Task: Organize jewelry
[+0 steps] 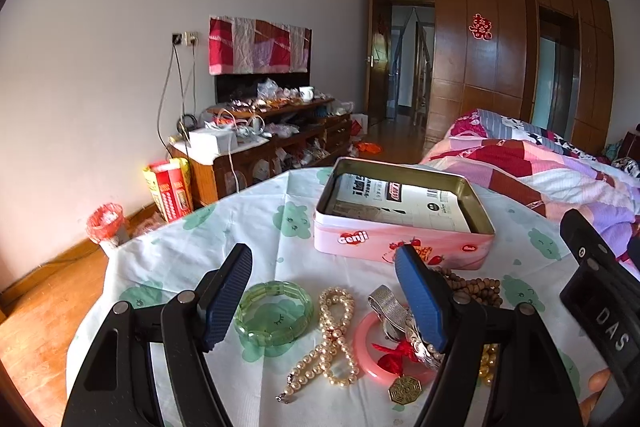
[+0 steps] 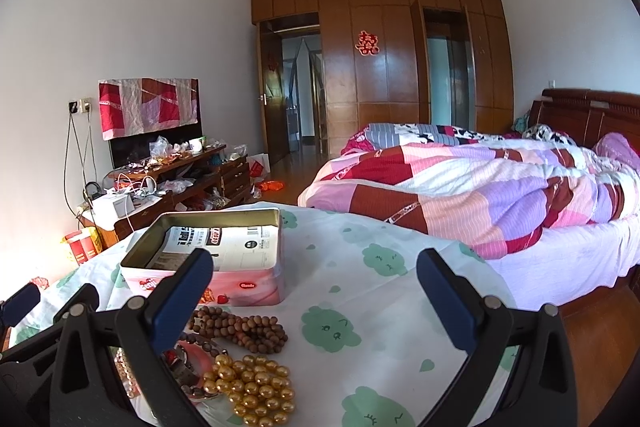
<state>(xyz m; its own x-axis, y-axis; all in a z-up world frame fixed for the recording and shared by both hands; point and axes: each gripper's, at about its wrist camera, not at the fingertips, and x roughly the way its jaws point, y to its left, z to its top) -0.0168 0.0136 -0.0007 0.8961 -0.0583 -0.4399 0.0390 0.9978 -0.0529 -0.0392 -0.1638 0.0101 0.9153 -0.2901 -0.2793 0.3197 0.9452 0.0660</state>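
An open pink tin (image 1: 400, 243) (image 2: 248, 283) with printed paper inside sits on the cloth-covered table (image 1: 260, 227). In front of it lie a green bangle (image 1: 274, 315), a cream pearl necklace (image 1: 334, 339), a pink bangle (image 1: 370, 359) with a red knot and brass charm (image 1: 403, 390), a silver mesh band (image 1: 388, 305), brown wooden beads (image 2: 240, 327) (image 1: 476, 287) and gold beads (image 2: 252, 387). My left gripper (image 1: 324, 299) hangs open over the green bangle and pearls, holding nothing. My right gripper (image 2: 312, 303) is open above bare cloth, right of the beads.
The table's far edge drops toward a wooden floor (image 1: 40, 307). A bed with a patchwork quilt (image 2: 480, 187) stands at the right. A cluttered wooden cabinet (image 1: 260, 139) lines the left wall, with a red bin (image 1: 106, 223) and red boxes (image 1: 170, 189) beside it.
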